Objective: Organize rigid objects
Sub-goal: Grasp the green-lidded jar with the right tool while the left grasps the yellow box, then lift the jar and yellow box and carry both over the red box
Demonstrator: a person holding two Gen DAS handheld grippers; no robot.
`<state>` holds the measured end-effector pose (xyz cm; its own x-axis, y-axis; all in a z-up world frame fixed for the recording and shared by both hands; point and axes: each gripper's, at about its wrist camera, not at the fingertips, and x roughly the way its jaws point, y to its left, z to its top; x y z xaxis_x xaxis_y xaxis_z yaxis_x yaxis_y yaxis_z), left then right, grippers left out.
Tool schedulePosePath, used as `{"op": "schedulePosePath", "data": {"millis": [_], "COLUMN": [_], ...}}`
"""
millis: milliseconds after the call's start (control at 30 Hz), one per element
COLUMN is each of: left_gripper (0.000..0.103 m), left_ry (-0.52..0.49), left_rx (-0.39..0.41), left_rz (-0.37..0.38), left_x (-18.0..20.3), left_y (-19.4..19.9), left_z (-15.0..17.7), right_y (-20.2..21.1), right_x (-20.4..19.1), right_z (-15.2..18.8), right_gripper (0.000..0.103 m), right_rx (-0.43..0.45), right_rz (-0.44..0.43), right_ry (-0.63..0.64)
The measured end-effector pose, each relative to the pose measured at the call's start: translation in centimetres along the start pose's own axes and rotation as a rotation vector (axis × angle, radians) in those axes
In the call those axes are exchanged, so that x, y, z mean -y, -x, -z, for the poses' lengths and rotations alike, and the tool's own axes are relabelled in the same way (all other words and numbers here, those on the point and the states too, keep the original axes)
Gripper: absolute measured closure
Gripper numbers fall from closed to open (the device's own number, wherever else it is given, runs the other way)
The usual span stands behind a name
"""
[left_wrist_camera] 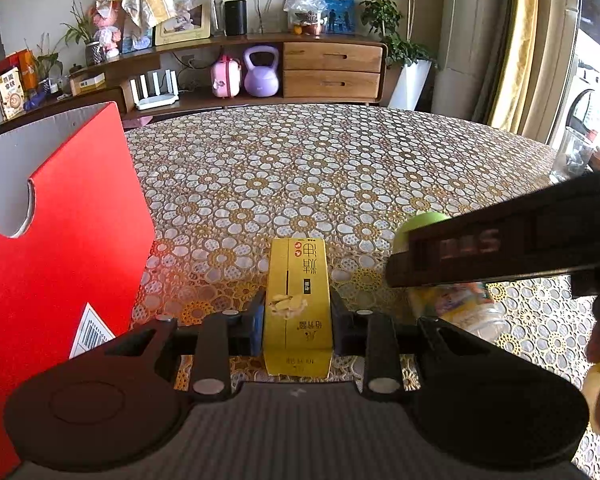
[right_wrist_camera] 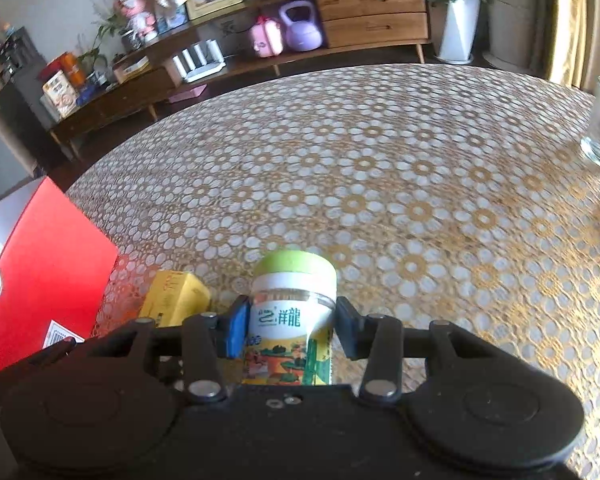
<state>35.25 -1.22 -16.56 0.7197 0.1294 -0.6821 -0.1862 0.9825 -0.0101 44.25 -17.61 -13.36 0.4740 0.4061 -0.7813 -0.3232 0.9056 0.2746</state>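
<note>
The left gripper (left_wrist_camera: 297,322) clamps the yellow carton (left_wrist_camera: 298,304) lying on the table (left_wrist_camera: 340,168), beside the red box (left_wrist_camera: 60,264) on its left, likely its destination; the right gripper (right_wrist_camera: 290,330) squeezes the green-lidded jar (right_wrist_camera: 294,312) just right of the carton

Between the left gripper's (left_wrist_camera: 297,322) matt black plastic arms, a glossy yellow cardboard carton (left_wrist_camera: 298,304) is catching the light, its printed faces smooth. Left of that claw, a red paperboard box (left_wrist_camera: 60,248) is showing a satin face and a raw grey inner side. Inside the right gripper (right_wrist_camera: 292,326), a plastic jar (right_wrist_camera: 294,320) is wearing a shiny printed label and a matt green lid, blue rubbery pads (right_wrist_camera: 238,330) beside it. Beneath both claws, a lace-patterned tablecloth (left_wrist_camera: 340,168) is looking textured with a slight sheen. Beyond stands a smooth, varnished wooden sideboard (left_wrist_camera: 332,68).
</note>
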Motion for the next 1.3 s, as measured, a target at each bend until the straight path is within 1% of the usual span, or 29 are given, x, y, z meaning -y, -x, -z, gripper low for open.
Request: {"op": "schedulePosePath", "data": {"millis": [133,267,367,467,600,800,1000,1167,1300], "left_gripper": [0.073,0.073,0.073,0.073,0.073,0.073,0.073,0.073,0.073], "left_ry": [0.004,-0.01,-0.023,-0.027,-0.033,-0.05,-0.056,-0.035,-0.034], "left_rx": [-0.011,-0.009,-0.013,-0.009,0.0,0.028,0.062,0.104,0.136], "left_rz": [0.005,0.013,0.023,0.027,0.04,0.061,0.059,0.078,0.072], "left_x": [-0.3,-0.2,-0.1,-0.4,-0.8,-1.5,-3.0,-4.9,-6.6], "left_y": [0.6,2.0,3.2,4.6,7.0,11.3,15.3,18.4,20.4], "left_z": [0.1,0.3,0.5,0.9,1.3,1.4,1.0,0.3,0.1], "right_y": [2.2,4.5,5.7,7.0,9.1,12.4,15.2,17.0,17.9], "right_x": [0.7,0.6,0.4,0.2,-0.4,-2.4,-4.9,-6.9,-9.1], "right_z": [1.1,2.4,3.3,4.2,5.0,5.3,5.1,4.9,4.8], "right_gripper": [0.06,0.06,0.06,0.06,0.06,0.06,0.06,0.06,0.06], "right_rx": [0.014,0.037,0.047,0.049,0.068,0.096,0.127,0.155,0.168], "right_rz": [-0.009,-0.006,0.015,0.0,-0.018,-0.059,-0.096,-0.122,-0.14], "right_ry": [-0.047,-0.023,0.004,-0.015,-0.01,0.023,0.056,0.082,0.109]}}
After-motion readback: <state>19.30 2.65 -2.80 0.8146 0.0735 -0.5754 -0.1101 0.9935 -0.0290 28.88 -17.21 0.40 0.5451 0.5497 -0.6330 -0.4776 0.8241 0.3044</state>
